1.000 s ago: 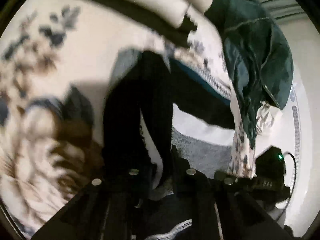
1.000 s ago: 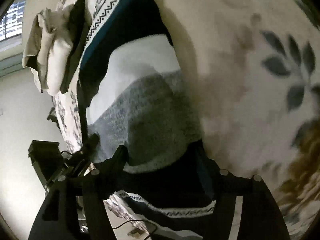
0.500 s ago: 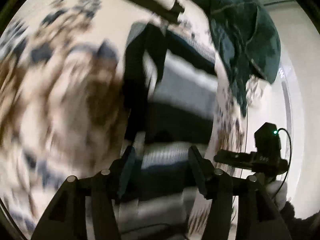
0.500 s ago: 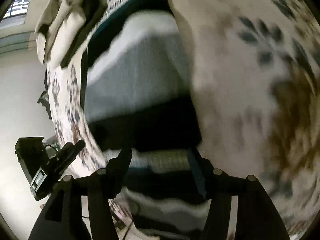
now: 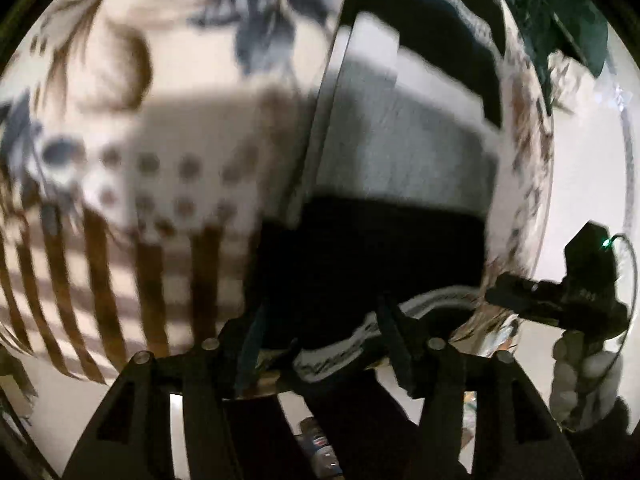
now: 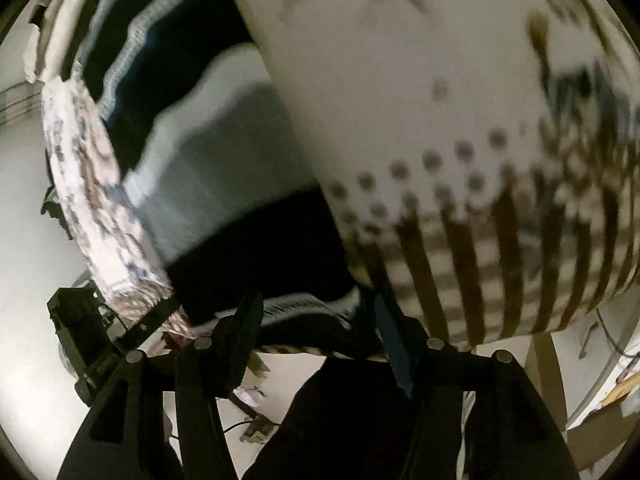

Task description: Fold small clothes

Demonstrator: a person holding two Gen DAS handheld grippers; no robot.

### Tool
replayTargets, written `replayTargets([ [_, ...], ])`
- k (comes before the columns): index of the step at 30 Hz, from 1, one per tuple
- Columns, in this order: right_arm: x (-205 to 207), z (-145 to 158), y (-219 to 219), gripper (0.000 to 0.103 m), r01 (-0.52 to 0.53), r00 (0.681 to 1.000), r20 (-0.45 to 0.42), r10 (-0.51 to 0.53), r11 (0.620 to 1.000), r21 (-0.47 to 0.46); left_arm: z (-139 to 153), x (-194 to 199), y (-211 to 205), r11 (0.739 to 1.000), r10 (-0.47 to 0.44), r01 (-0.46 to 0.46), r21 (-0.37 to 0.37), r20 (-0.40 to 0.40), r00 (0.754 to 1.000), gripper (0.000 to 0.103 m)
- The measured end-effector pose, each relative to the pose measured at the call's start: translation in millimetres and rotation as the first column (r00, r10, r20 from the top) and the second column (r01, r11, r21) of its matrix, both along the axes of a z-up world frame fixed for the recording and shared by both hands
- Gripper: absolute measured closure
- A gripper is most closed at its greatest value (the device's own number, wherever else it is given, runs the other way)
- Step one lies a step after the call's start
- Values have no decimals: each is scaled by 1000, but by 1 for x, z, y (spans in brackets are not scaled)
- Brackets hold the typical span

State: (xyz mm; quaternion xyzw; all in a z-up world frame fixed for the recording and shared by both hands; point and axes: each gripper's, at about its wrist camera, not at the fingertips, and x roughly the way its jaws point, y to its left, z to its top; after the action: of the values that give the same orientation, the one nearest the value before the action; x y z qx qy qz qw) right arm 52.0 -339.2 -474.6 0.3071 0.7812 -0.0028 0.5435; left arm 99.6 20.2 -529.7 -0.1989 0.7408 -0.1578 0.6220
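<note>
Floral and striped cloth (image 5: pixel 132 168) covers the tabletop, with pale floor (image 6: pixel 36 272) beyond its edge. On it lies a striped knit sweater (image 5: pixel 404 160), banded white, grey and black, its patterned hem at the near edge. Both views are motion-blurred. Left gripper (image 5: pixel 320 320) hovers at that hem with its fingers (image 5: pixel 394 340) apart, gripping nothing. Right gripper (image 6: pixel 316 316) sits at the same hem, fingers (image 6: pixel 244 328) likewise spread wide. Other clothes (image 6: pixel 56 32) lie piled beyond the sweater.
</note>
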Motion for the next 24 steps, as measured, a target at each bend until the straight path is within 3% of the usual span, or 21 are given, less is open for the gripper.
replayTargets([
  [1, -8, -4, 1, 43, 0, 1000, 3, 0, 1000, -3, 2, -4, -1, 1000, 0, 0, -3, 30, 1000, 91],
  [3, -22, -13, 8, 44, 0, 1000, 27, 0, 1000, -8, 13, -10, -3, 1000, 9, -8, -13, 81, 997, 93],
  [4, -28, -14, 9, 58, 1, 999, 47, 0, 1000, -14, 19, -11, -1, 1000, 18, -16, -17, 101, 995, 94],
  [5, -32, -15, 11, 94, -2, 998, 58, 3, 1000, -24, 25, -13, 2, 999, 29, -26, -25, 113, 993, 94],
  [9, -43, -7, 22, 95, 37, 996, 79, -34, 998, -43, 42, -15, 22, 992, 108, -100, -83, 99, 989, 100],
  [13, -49, 5, 26, 96, 23, 995, 100, -17, 998, -52, 26, -13, 34, 996, 87, -88, 5, 98, 991, 101],
  [16, -49, -10, 34, 95, 9, 997, 81, -8, 1000, -22, 5, -9, 45, 993, 117, -118, 12, 63, 991, 100],
  [20, -39, -27, 41, 90, 40, 999, 1, -40, 999, 10, 2, -12, 54, 970, 202, -203, -135, -15, 979, 96],
  [21, -38, -27, 38, 87, 47, 999, -4, -47, 999, 19, 2, -14, 53, 966, 206, -208, -152, -29, 978, 87],
  [22, -38, -27, 37, 72, 48, 999, -5, -47, 999, 17, 3, -17, 58, 964, 205, -208, -165, -32, 978, 70],
  [23, -39, -26, 36, 51, 47, 999, -2, -46, 999, 16, 3, -18, 54, 964, 196, -198, -178, -30, 980, 60],
  [24, -40, -24, 35, 41, 52, 999, 7, -52, 999, 16, 1, -20, 46, 967, 176, -179, -183, -32, 984, 49],
])
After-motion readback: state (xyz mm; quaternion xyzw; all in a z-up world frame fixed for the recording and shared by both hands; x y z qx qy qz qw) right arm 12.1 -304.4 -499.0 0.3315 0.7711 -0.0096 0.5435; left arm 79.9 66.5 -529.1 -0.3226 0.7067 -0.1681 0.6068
